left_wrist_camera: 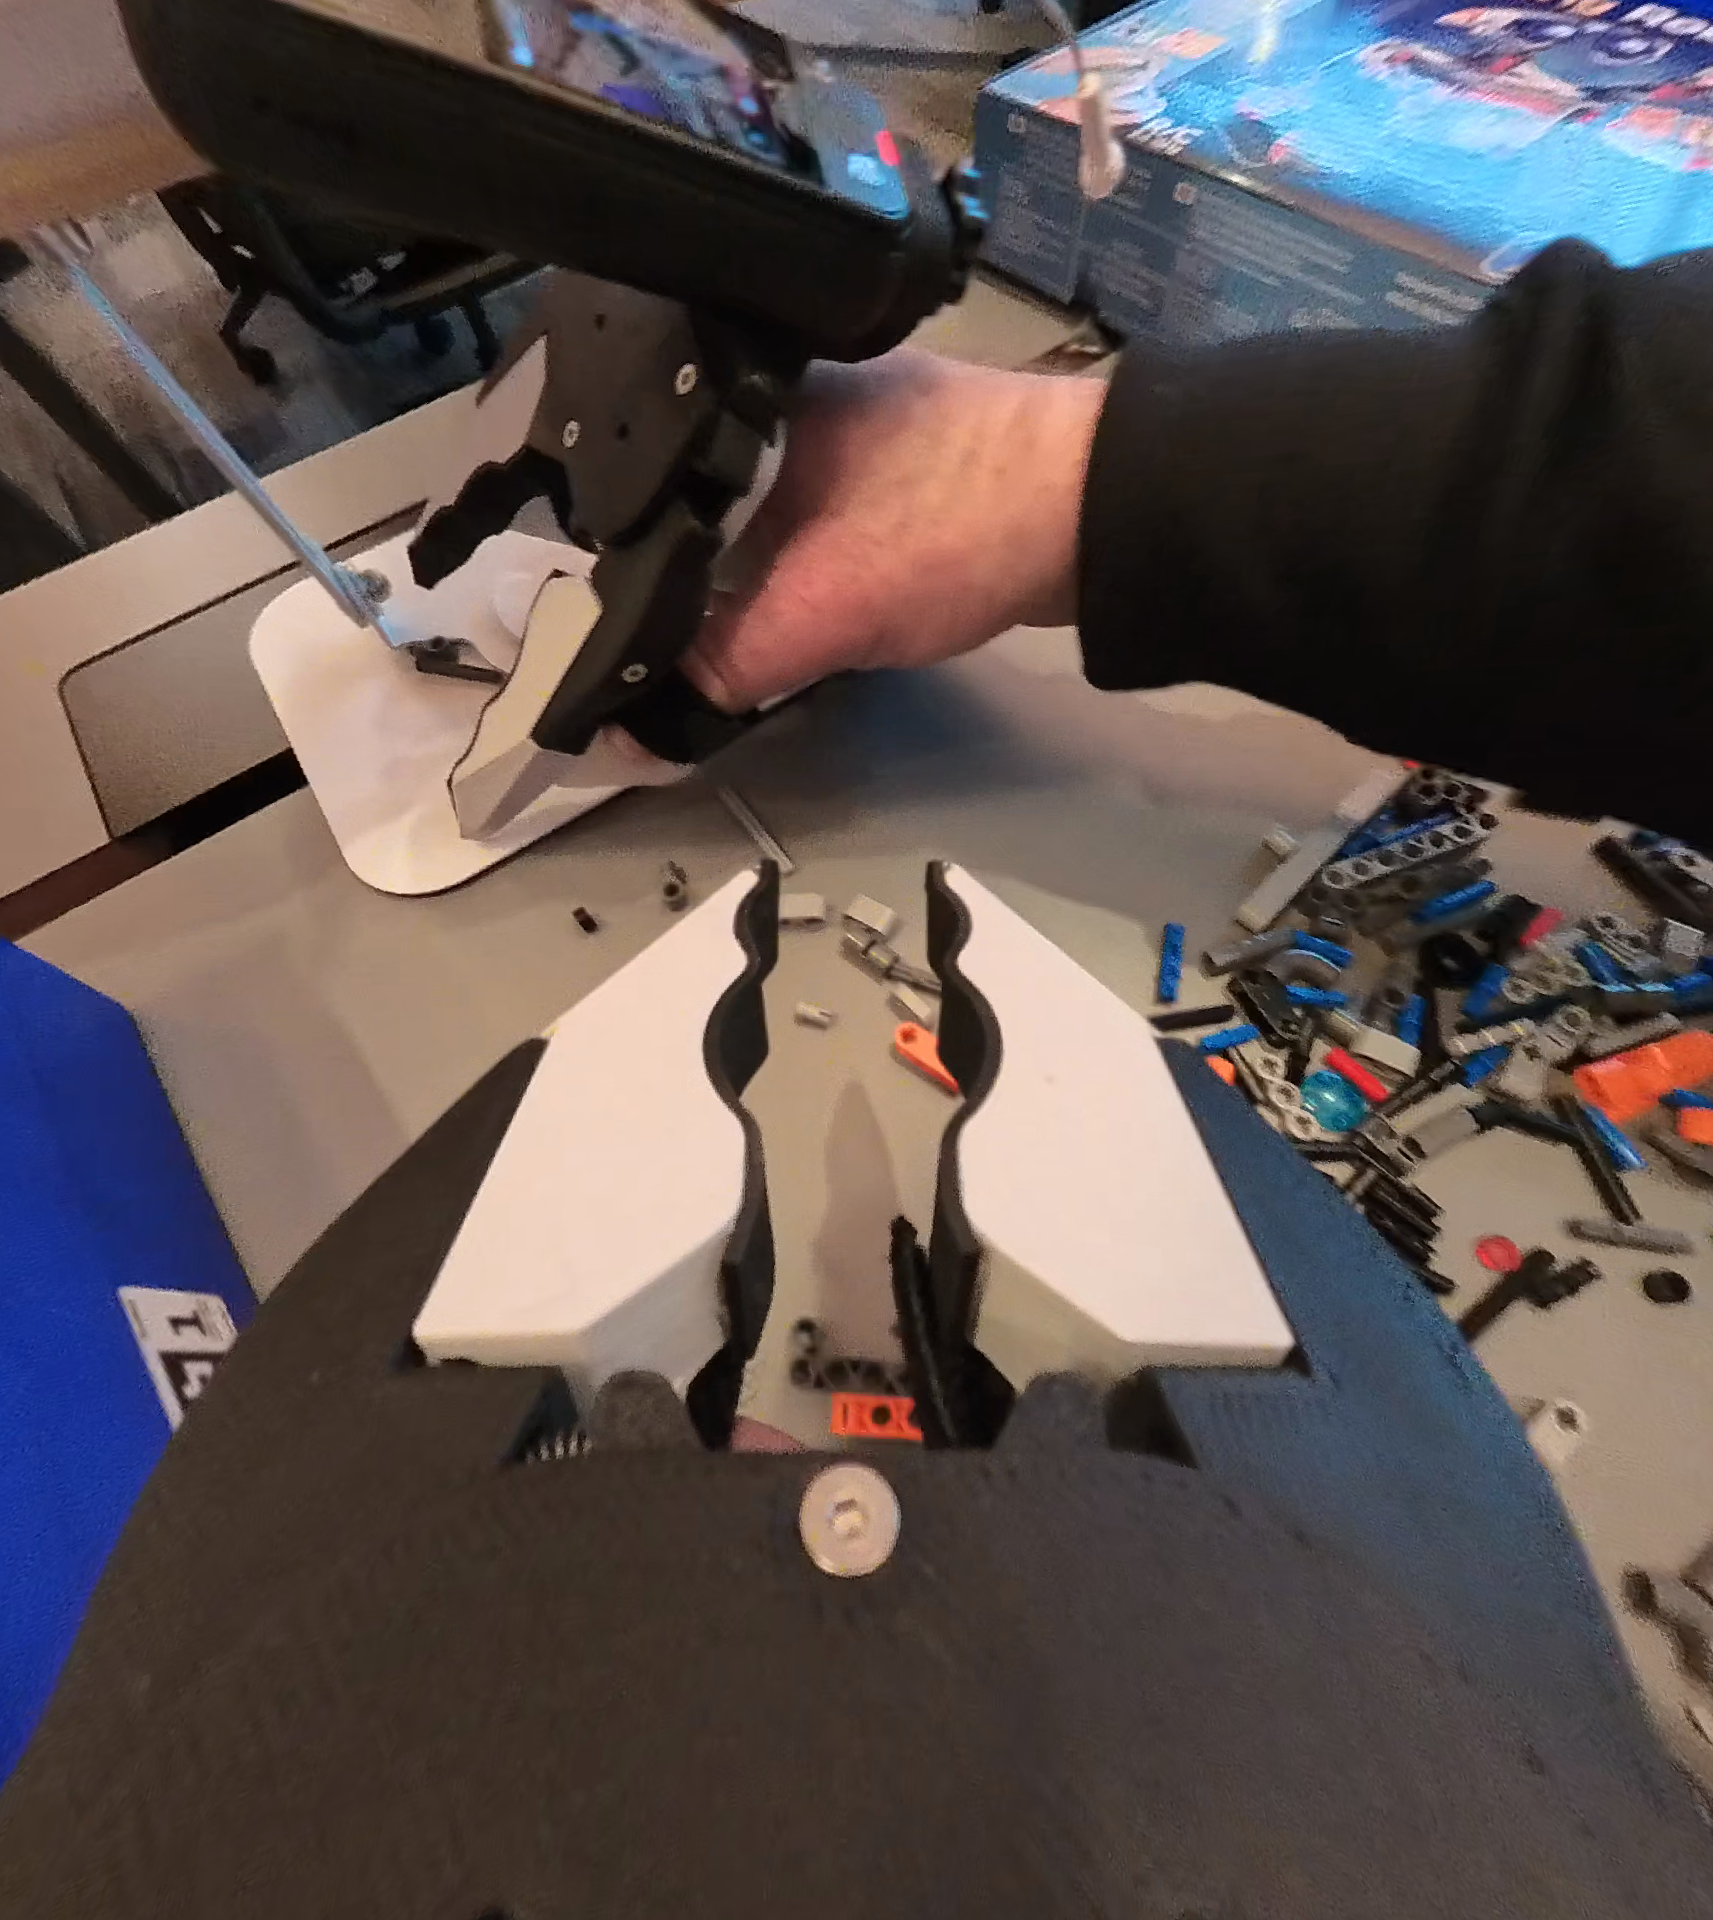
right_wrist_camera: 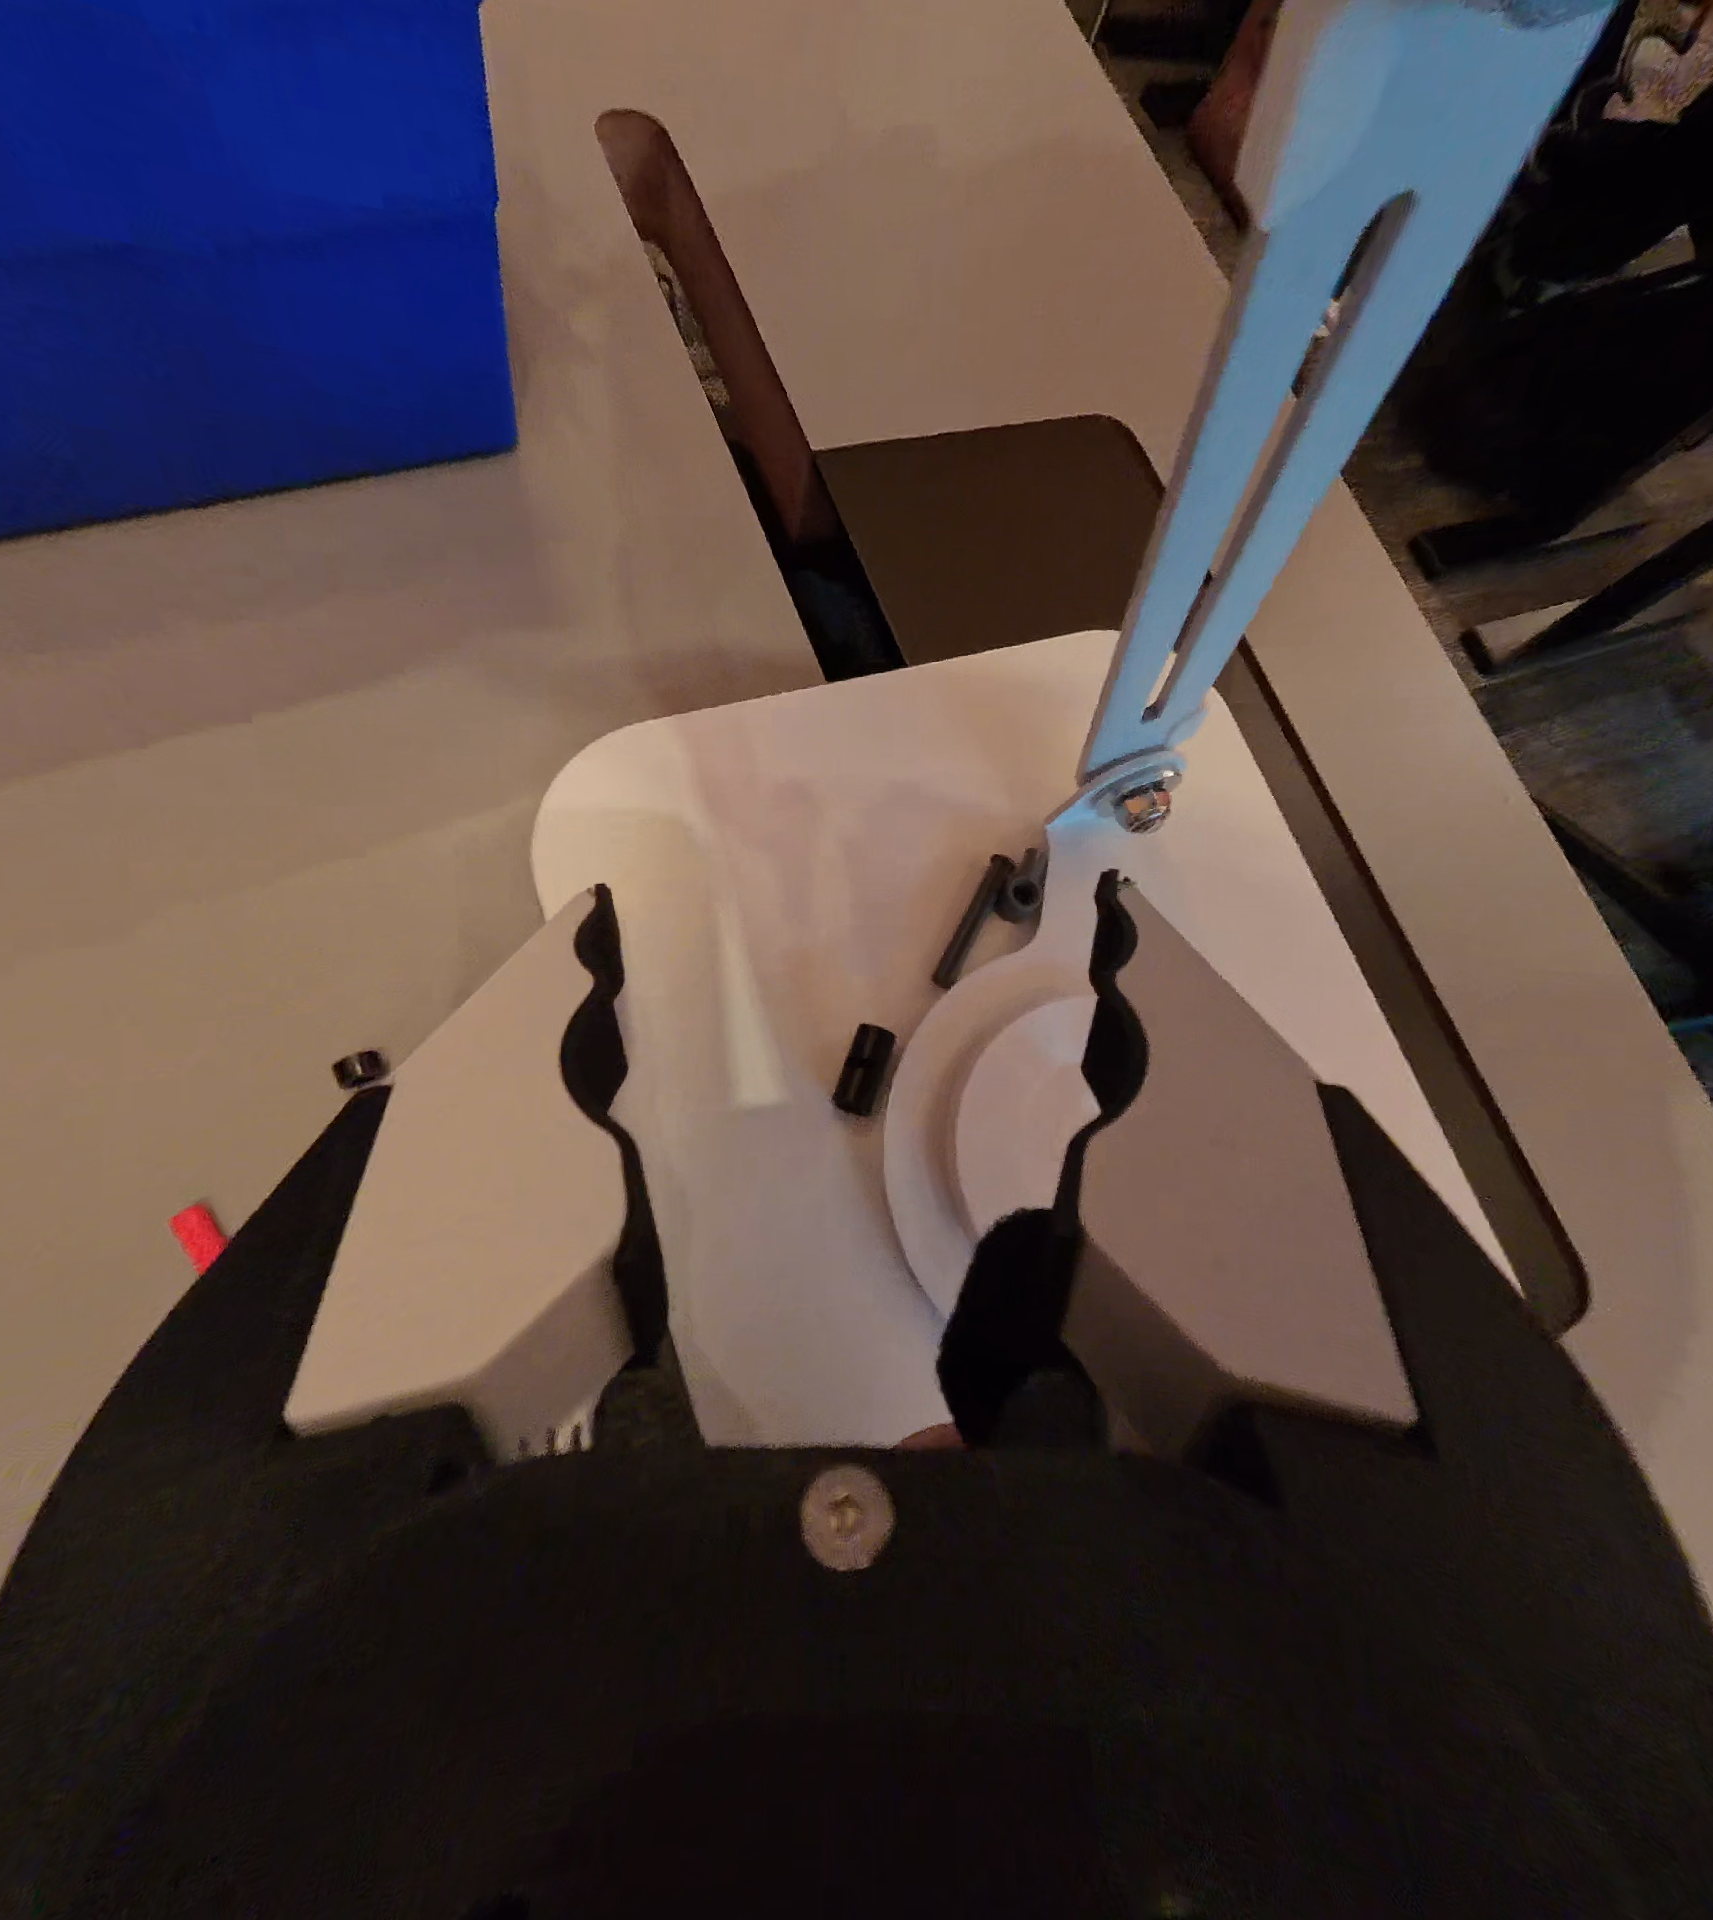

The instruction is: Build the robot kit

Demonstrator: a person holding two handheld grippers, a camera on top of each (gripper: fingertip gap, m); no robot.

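Right gripper (right_wrist_camera: 852, 904) fingers wide apart, empty, over black pin (right_wrist_camera: 862, 1070) on white base plate (right_wrist_camera: 779, 790); left gripper (left_wrist_camera: 852, 883) part-open, empty, over grey table (left_wrist_camera: 332, 997).

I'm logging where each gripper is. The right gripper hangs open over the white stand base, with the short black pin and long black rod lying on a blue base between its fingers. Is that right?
Only the colour is wrong. In the right wrist view the right gripper is open over a white stand base, not blue; the short black pin and long black rod lie on it.
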